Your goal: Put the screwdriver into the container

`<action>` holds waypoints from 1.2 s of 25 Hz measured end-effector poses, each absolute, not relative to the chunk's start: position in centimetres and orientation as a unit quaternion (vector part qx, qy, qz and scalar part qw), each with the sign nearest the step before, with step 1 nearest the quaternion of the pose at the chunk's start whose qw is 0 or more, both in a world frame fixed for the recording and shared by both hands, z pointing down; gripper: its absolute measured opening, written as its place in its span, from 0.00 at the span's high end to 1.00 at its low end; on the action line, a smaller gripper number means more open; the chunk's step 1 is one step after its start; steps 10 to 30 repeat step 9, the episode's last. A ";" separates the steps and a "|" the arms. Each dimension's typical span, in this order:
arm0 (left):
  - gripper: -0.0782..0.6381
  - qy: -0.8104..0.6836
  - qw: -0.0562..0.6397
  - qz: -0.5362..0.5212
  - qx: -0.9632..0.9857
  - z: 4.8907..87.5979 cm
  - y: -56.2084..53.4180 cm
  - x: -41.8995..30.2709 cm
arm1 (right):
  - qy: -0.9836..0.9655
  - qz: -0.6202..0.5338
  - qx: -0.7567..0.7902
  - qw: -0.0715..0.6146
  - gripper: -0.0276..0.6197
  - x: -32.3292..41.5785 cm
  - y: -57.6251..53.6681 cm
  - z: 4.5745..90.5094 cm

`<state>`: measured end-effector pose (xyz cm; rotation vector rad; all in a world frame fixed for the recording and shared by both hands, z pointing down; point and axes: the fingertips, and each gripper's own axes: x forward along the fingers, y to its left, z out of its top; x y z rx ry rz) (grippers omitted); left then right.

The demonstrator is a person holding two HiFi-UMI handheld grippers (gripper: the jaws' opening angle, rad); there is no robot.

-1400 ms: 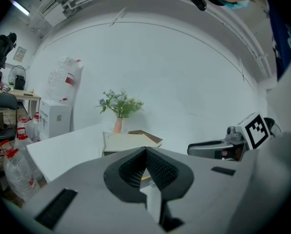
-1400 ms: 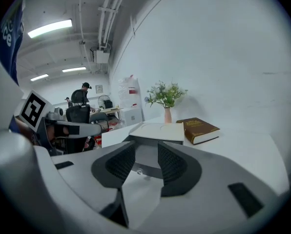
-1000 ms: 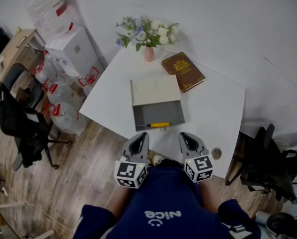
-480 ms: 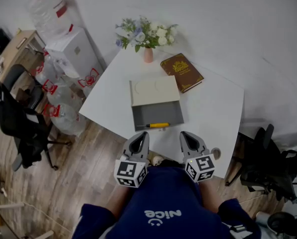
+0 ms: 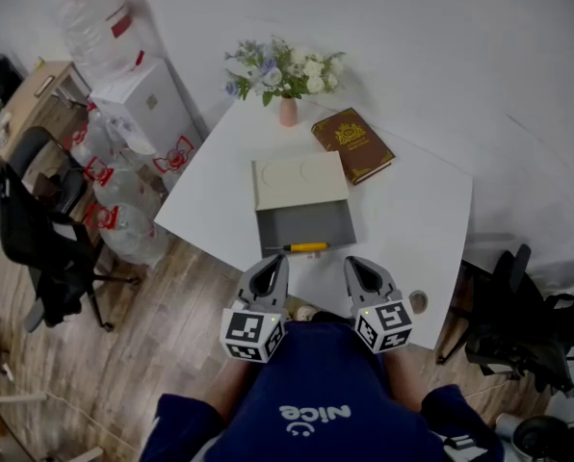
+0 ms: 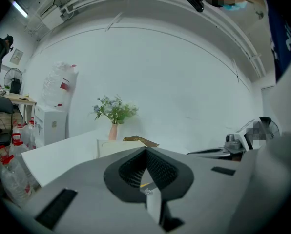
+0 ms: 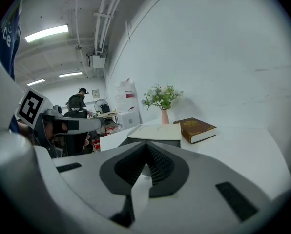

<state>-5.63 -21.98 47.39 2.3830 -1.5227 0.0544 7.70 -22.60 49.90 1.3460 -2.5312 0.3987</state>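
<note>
My left gripper (image 5: 274, 262) and my right gripper (image 5: 353, 262) hang side by side just on the near side of the container (image 5: 301, 227), both pointing toward it. The left one sits off the container's near left corner and the right one off its near right corner. Each gripper is fully closed, jaws meeting tip to tip, and each holds nothing.

The screwdriver (image 5: 304, 247) has a yellow handle and lies flat along the container's near edge, between my two grippers and a little beyond their tips. It touches neither gripper. I cannot tell whether it rests inside the grey tray or just outside its front wall.

The container stands on the white surface (image 5: 412, 210), with a cream panel (image 5: 299, 179) covering its far half. A brown book (image 5: 353, 144) lies beyond the container's far right corner. A vase of flowers (image 5: 287, 104) stands beyond its far edge.
</note>
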 end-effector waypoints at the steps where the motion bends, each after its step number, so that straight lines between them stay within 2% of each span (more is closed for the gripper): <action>1: 0.87 -0.532 0.155 0.019 0.832 47.4 -22.0 -5.7 | -0.868 0.135 0.462 0.124 0.92 7.6 -22.7 49.9; 30: 0.87 -0.537 0.153 0.017 0.829 47.3 -22.1 -5.6 | -0.866 0.129 0.466 0.124 0.92 8.0 -23.1 49.7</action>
